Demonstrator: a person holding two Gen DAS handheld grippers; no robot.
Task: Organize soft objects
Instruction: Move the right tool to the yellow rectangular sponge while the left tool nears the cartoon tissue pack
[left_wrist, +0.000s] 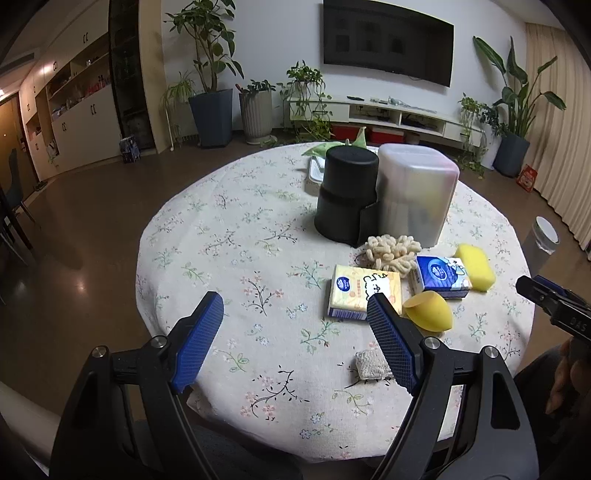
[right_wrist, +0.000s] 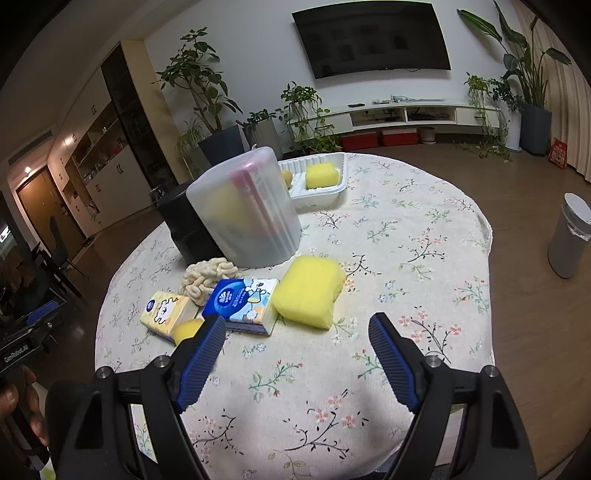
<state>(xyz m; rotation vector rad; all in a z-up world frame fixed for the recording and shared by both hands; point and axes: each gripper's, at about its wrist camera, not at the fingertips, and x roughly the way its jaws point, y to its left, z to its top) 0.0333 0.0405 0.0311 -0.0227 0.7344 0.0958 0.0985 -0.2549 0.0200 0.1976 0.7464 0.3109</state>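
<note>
1. So far only a start seems made: the white plastic tray (right_wrist: 317, 192) at the far side of the round bench with the floral cloth (right_wrist: 406, 229) already holds a small yellow sponge block (right_wrist: 322, 175) and something rounded and yellowish beside it, too hidden to name.
2. Most of the soft things lie loose in a cluster near the bench's middle: a large yellow rectangular sponge (right_wrist: 308, 291), a blue tissue pack (right_wrist: 245, 304) touching it, a yellow tissue pack (right_wrist: 166, 312), a cream knobbly chenille cloth (right_wrist: 207, 278), a yellow egg-shaped sponge (left_wrist: 428, 310) and a small off-white knitted pad (left_wrist: 371, 363) nearest the edge.
3. Behind them stand a black cylinder container (left_wrist: 345, 194) and a frosted translucent plastic bin (left_wrist: 415, 194), touching each other.
4. Both tools are idle: the left gripper (left_wrist: 295, 334) and the right gripper (right_wrist: 297, 354) hang above the cloth, jaws spread, nothing between them.
5. By my reckoning, nearly all the sorting remains.
</note>
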